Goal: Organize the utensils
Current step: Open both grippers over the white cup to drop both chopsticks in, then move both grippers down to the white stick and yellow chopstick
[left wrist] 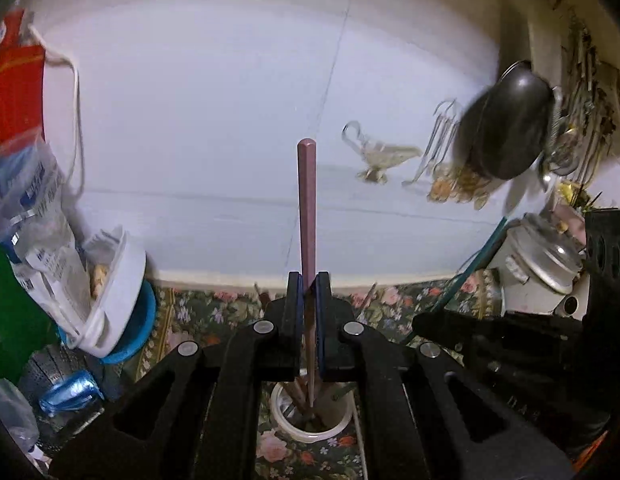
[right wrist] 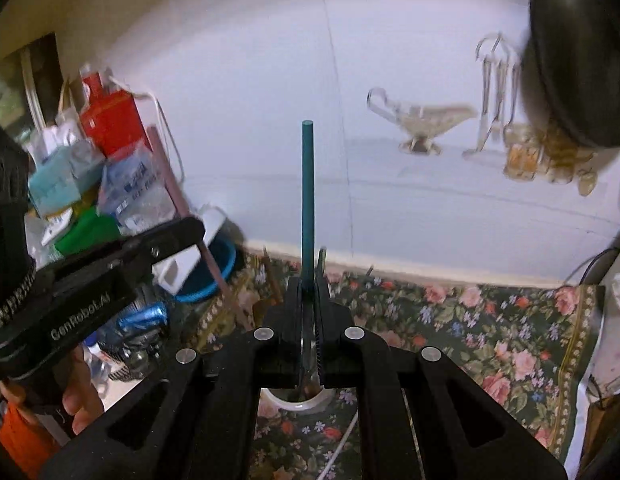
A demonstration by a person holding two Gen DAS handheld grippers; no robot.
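My left gripper (left wrist: 308, 280) is shut on a pink utensil handle (left wrist: 307, 200) that stands upright; its lower end reaches down into a white cup (left wrist: 310, 432) holding other utensils, right under the gripper. My right gripper (right wrist: 308, 280) is shut on a teal utensil handle (right wrist: 307, 192), also upright, above the same white cup (right wrist: 310, 404). The right gripper shows in the left wrist view (left wrist: 510, 332) with the teal handle (left wrist: 470, 268) slanting. The left gripper body (right wrist: 89, 292) and pink handle (right wrist: 177, 200) show at the left of the right wrist view.
A floral tablecloth (right wrist: 470, 320) covers the table. Bags and boxes (left wrist: 29, 200) pile at the left with a white tub (left wrist: 117, 292) on a blue bowl. A dark pan (left wrist: 506, 120), hanging utensils and a glass lamp-shaped dish (left wrist: 382, 156) are along the white wall. A white appliance (left wrist: 538, 264) stands right.
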